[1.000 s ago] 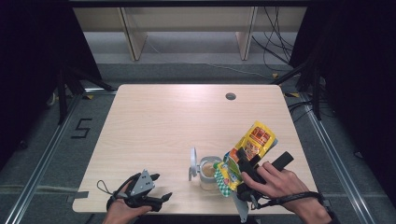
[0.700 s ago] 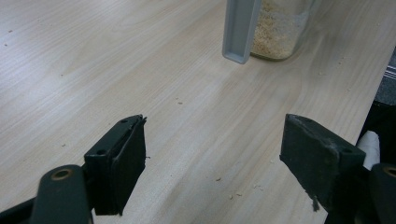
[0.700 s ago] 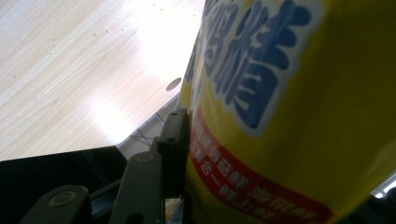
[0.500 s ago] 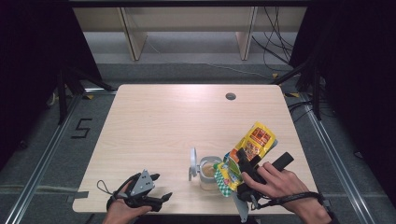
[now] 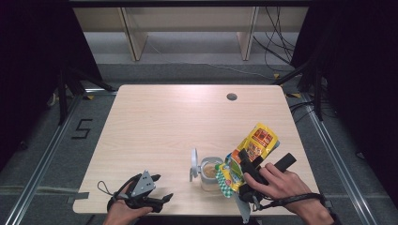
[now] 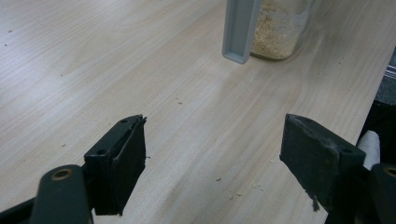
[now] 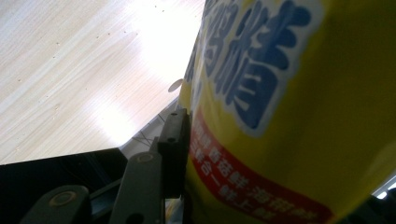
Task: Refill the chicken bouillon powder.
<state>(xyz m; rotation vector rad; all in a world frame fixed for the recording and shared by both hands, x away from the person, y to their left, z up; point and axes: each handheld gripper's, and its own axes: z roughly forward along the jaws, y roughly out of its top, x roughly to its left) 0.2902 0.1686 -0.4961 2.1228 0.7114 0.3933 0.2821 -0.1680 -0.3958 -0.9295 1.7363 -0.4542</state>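
Right hand-held gripper (image 5: pixel 245 174) clamped on yellow bag (image 5: pixel 256 143), tilted over open jar (image 5: pixel 210 172) near worktop (image 5: pixel 164 122) front edge; left hand-held gripper (image 5: pixel 157 199) apart, empty, resting well left. Likely fault: contents spilling past the narrow mouth, through overtilt. Upright lid (image 5: pixel 193 163) beside jar, crumbs already scattered

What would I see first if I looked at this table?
The bright yellow snack bag catches the eye first: the right gripper holds it tilted over a clear jar near the table's front edge. The jar has pale crumbs inside, and its grey lid stands open at its left side. Over at the front left corner, the left gripper rests with its jaws open and nothing between them.
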